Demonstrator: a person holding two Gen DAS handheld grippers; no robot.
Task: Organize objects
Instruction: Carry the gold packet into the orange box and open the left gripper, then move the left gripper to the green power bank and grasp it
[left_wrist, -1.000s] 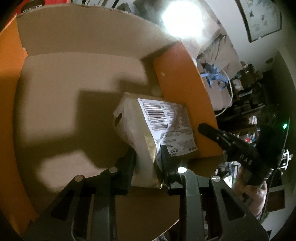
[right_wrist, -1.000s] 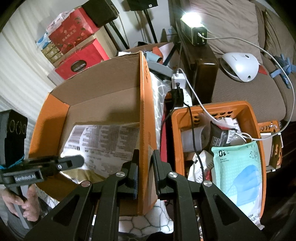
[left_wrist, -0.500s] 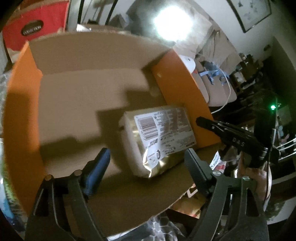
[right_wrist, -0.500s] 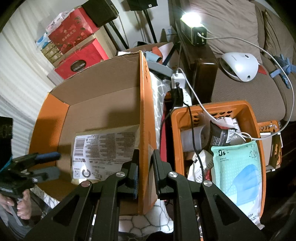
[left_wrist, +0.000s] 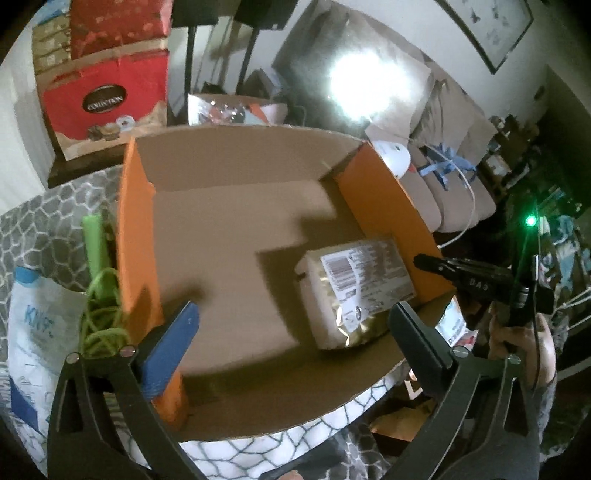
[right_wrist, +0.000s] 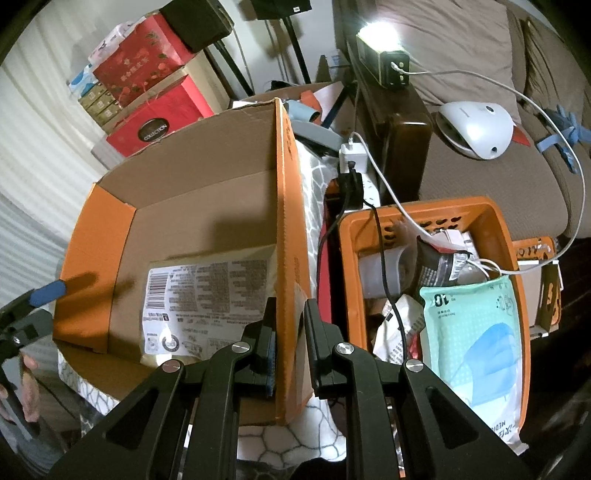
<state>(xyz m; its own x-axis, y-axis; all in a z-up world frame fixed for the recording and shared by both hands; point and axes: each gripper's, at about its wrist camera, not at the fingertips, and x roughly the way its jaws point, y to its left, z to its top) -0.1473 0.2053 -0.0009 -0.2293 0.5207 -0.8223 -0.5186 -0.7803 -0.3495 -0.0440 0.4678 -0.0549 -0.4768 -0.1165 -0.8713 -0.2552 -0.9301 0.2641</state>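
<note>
Left tongs: left gripper (left_wrist: 291, 328) stands released, its blue-padded finger and bare black finger spread wide, nothing between them.
Left view, ahead of tongs: cardboard box (left_wrist: 236, 173) with orange outer walls, open at the top.
Left view, packet: gold foil packet (left_wrist: 352, 291) with a white barcode label lies flat on the box floor, ahead and to the right of the tongs, close against the right-hand wall.
Left view, beside tongs: green cord (left_wrist: 101, 314) and a white printed bag (left_wrist: 40, 332) lie outside the box, to the left.
Left view, far right: right gripper (left_wrist: 454, 267) sits at the box's right wall.
Right tongs: right gripper (right_wrist: 290, 332) is clenched on the orange box wall (right_wrist: 288, 229), one finger inside, one outside.
Right view, left of tongs: the foil packet (right_wrist: 207, 299) rests label-up inside the box.
Right view, right of tongs: orange plastic basket (right_wrist: 421, 212) holding a face-mask pack (right_wrist: 472, 332), cables and wrappers.
Handling judgement: packet appears light, soft-sided and slick; foil likely to crumple and slide.
Hold point judgement: the crimped end seal nearest the tongs, or across the narrow width.
Mask pack judgement: flat, limp, light; best pinched at an edge.
</note>
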